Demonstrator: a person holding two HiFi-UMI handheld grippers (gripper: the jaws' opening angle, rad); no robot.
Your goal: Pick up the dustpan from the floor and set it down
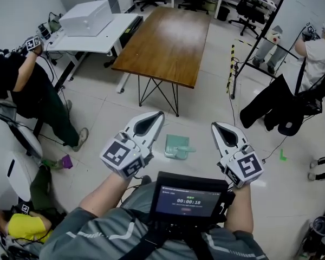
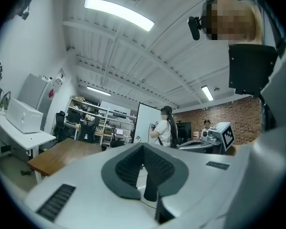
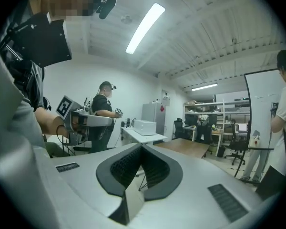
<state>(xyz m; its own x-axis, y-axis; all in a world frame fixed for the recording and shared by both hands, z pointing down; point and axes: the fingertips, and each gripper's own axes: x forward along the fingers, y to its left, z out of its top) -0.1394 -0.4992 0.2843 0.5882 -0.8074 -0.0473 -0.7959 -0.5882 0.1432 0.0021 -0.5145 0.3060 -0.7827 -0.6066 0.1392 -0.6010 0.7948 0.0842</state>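
Fingers (image 1: 149, 122) together; dustpan (image 1: 177, 146) handle rightward.

The chest-mounted screen (image 1: 187, 200) shows a green timer, seemingly 00:00:18; the smaller lines around it are too tiny to read.

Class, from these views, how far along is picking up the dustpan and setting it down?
Done: nothing shows as done; the green dustpan lies on the floor, with neither tool touching it. In hand: nothing; the left tool and right tool are both shut and empty, held clear of it. Left: probably the whole grasp, lift and set-down.
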